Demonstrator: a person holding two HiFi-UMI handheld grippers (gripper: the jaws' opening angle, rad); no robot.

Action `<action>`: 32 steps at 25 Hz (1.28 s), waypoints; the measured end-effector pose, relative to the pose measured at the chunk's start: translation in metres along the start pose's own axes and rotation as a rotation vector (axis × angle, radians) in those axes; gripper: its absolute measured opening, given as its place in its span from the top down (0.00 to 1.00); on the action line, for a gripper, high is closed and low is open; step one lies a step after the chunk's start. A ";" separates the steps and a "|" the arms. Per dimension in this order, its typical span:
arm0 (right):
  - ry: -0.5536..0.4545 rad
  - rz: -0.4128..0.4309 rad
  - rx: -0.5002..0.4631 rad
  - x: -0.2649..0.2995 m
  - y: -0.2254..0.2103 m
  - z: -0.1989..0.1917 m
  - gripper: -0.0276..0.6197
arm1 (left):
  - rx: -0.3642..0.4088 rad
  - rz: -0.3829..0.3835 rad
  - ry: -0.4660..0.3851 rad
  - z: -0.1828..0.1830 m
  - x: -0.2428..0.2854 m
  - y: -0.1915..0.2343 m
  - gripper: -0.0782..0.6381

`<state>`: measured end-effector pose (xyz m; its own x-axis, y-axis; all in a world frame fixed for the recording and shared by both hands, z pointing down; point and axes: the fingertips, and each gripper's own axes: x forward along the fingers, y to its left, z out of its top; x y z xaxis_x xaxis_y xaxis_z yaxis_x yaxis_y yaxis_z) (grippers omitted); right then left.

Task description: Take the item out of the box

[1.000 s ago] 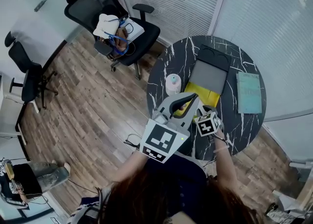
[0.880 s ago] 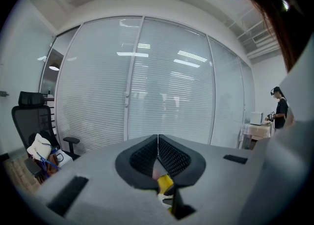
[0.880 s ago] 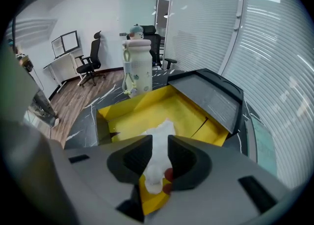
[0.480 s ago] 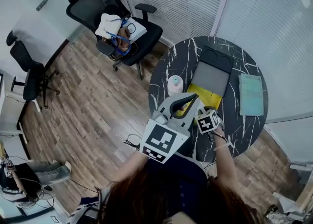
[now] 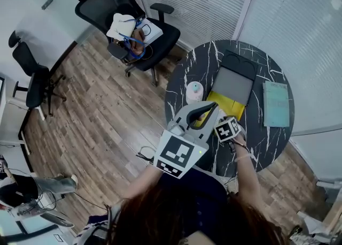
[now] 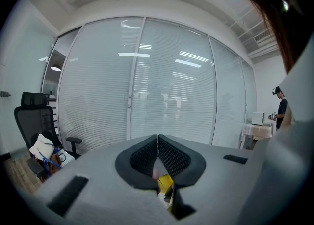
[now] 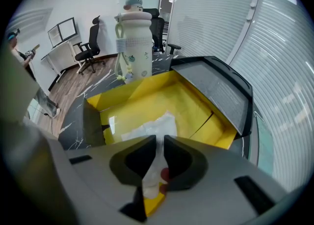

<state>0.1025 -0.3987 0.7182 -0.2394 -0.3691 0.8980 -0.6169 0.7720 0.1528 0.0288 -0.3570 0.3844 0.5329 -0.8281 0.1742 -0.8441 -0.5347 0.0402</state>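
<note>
The right gripper (image 7: 160, 140) reaches down into the open yellow box (image 7: 194, 103). Its jaws are almost together, with only a thin gap, and in this gap they pinch the near edge of a white packet (image 7: 149, 126). The packet lies on the floor of the box, toward the near wall, and its far end spreads flat on the yellow bottom.

The left gripper (image 6: 157, 138) points upward to a glass wall with blinds (image 6: 162, 86). Its jaws are closed with the tips touching, and nothing is between them. In the head view it is at 9 o'clock from the right gripper, above the near edge of the round table (image 5: 267, 137).

The grey lid (image 7: 216, 89) of the box lies open at 12 o'clock from the box. A white bottle (image 7: 133, 42) stands upright on the table at 10 o'clock from the box, just beside its corner. A teal pad (image 5: 276, 104) lies flat at 3 o'clock from the box, apart from it. An office chair (image 5: 128, 14) with things on its seat stands on the wooden floor at 10 o'clock from the table.
</note>
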 end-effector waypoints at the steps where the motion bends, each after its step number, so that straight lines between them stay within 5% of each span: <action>1: 0.000 -0.001 0.000 0.000 0.000 0.000 0.87 | 0.000 0.003 0.000 0.000 -0.002 0.001 0.85; 12: 0.029 0.011 0.106 -0.005 -0.001 -0.011 0.92 | 0.002 0.024 -0.007 0.001 -0.022 0.001 0.85; 32: -0.186 -0.099 0.219 -0.055 -0.005 0.009 0.92 | 0.008 -0.019 -0.025 0.006 -0.049 -0.011 0.85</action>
<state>0.1120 -0.3873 0.6641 -0.2909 -0.5411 0.7890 -0.7865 0.6048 0.1248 0.0123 -0.3114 0.3699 0.5505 -0.8215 0.1486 -0.8332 -0.5519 0.0358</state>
